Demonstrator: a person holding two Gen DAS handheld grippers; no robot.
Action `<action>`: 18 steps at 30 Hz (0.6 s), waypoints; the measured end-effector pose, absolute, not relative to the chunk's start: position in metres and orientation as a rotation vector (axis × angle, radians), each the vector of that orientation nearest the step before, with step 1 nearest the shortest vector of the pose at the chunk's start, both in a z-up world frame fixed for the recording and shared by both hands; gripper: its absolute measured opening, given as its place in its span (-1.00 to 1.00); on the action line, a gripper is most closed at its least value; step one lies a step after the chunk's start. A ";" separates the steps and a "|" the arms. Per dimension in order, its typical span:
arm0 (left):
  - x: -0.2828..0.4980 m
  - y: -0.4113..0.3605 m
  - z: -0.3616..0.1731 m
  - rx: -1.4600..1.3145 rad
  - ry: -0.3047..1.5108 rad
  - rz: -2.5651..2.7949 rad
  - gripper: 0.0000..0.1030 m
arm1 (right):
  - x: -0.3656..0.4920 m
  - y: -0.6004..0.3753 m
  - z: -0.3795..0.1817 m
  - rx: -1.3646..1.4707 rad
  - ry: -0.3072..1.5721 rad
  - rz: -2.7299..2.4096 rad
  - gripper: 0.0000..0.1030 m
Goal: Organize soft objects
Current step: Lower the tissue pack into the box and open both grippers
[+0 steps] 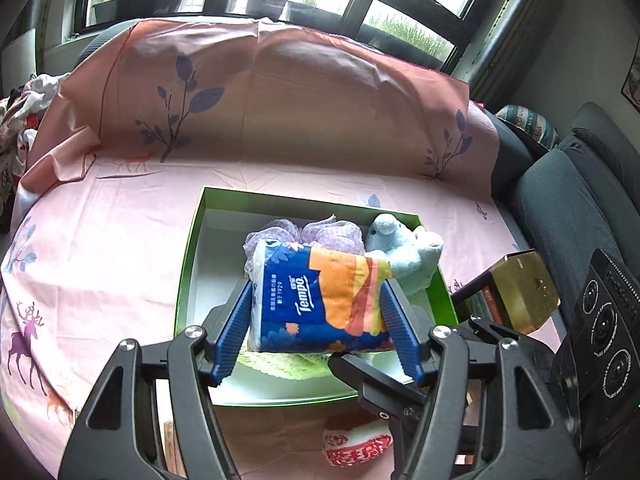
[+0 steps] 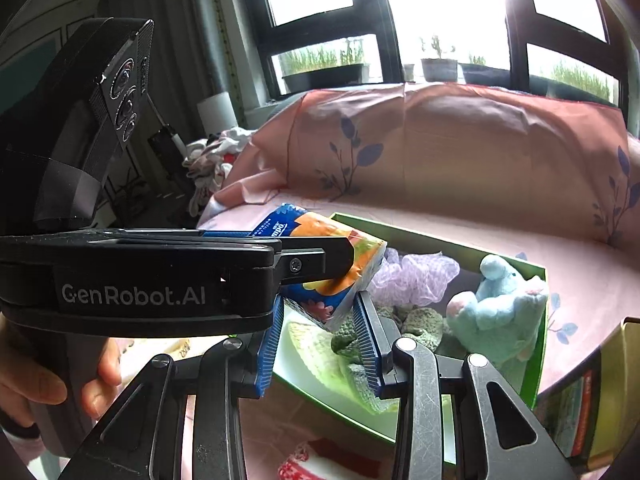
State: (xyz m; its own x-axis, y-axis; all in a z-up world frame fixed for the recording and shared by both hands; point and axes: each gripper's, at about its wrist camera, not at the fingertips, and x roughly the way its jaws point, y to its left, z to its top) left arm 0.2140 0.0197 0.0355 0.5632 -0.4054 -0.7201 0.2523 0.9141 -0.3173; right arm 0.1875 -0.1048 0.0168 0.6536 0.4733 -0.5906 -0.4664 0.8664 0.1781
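Both tongs, left (image 1: 316,316) and right (image 2: 320,332), clamp the blue-and-orange tissue pack (image 1: 320,300) above the green cardboard box (image 1: 192,248) on the bed; lowering it into the bare left side seems next.

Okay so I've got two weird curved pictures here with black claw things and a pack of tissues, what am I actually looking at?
These are handheld grabbers, not a robot: a person's hand carries each one, and each has a wide-angle camera looking along its fingers. One picture comes from the left gripper, the other from the right gripper.

Both grippers pinch the same tissue pack with their blue pads, holding it above a green box that sits on a pink sheet covering a sofa.

Already in the box: a purple bath sponge, a light blue plush toy and a pale green knitted cloth. A gold box stands beside it.
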 end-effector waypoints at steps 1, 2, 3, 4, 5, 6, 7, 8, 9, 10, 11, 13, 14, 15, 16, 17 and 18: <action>0.217 0.019 0.028 -0.183 0.908 -0.388 0.23 | 0.192 -0.104 0.010 0.011 0.694 0.531 -0.26; 0.220 0.018 0.020 -0.183 0.924 -0.386 0.23 | 0.196 -0.104 0.003 0.010 0.713 0.527 -0.26; 0.223 0.017 0.012 -0.185 0.939 -0.386 0.23 | 0.200 -0.103 -0.003 0.006 0.734 0.523 -0.26; 0.226 0.017 0.005 -0.189 0.953 -0.387 0.23 | 0.203 -0.103 -0.009 0.002 0.754 0.516 -0.26; 0.229 0.016 -0.002 -0.192 0.969 -0.388 0.23 | 0.206 -0.103 -0.014 -0.001 0.772 0.507 -0.26; 0.232 0.016 -0.008 -0.197 0.982 -0.389 0.23 | 0.208 -0.102 -0.018 -0.006 0.790 0.499 -0.26; 0.234 0.015 -0.012 -0.204 0.992 -0.388 0.23 | 0.210 -0.101 -0.022 -0.011 0.805 0.492 -0.26; 0.236 0.015 -0.016 -0.210 1.001 -0.389 0.24 | 0.212 -0.101 -0.025 -0.014 0.817 0.484 -0.26; 0.237 0.014 -0.019 -0.214 1.007 -0.389 0.24 | 0.213 -0.101 -0.028 -0.017 0.825 0.476 -0.26; 0.238 0.014 -0.021 -0.216 1.012 -0.387 0.25 | 0.214 -0.100 -0.029 -0.021 0.833 0.470 -0.26; 0.239 0.014 -0.023 -0.218 1.018 -0.385 0.27 | 0.215 -0.100 -0.031 -0.021 0.837 0.466 -0.26; 0.241 0.013 -0.027 -0.223 1.035 -0.379 0.43 | 0.218 -0.100 -0.033 -0.023 0.846 0.454 -0.26; 0.241 0.012 -0.028 -0.215 1.040 -0.364 0.61 | 0.218 -0.100 -0.034 -0.025 0.852 0.446 -0.21; 0.239 0.010 -0.028 -0.193 1.037 -0.343 0.78 | 0.218 -0.101 -0.034 -0.031 0.852 0.435 -0.09; 0.238 0.008 -0.027 -0.173 1.032 -0.325 0.86 | 0.217 -0.101 -0.034 -0.040 0.852 0.420 -0.03; 0.236 0.007 -0.026 -0.163 1.028 -0.317 0.98 | 0.216 -0.103 -0.034 -0.044 0.852 0.410 0.03; 0.235 0.007 -0.024 -0.161 1.024 -0.323 0.98 | 0.214 -0.105 -0.033 -0.041 0.850 0.409 0.03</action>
State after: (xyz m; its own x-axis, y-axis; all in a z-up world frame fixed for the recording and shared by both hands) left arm 0.2347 0.0071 -0.0243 0.4780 -0.3378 -0.8108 0.1885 0.9410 -0.2810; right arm 0.2138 -0.1055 -0.0329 0.5873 0.3347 -0.7370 -0.3668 0.9217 0.1262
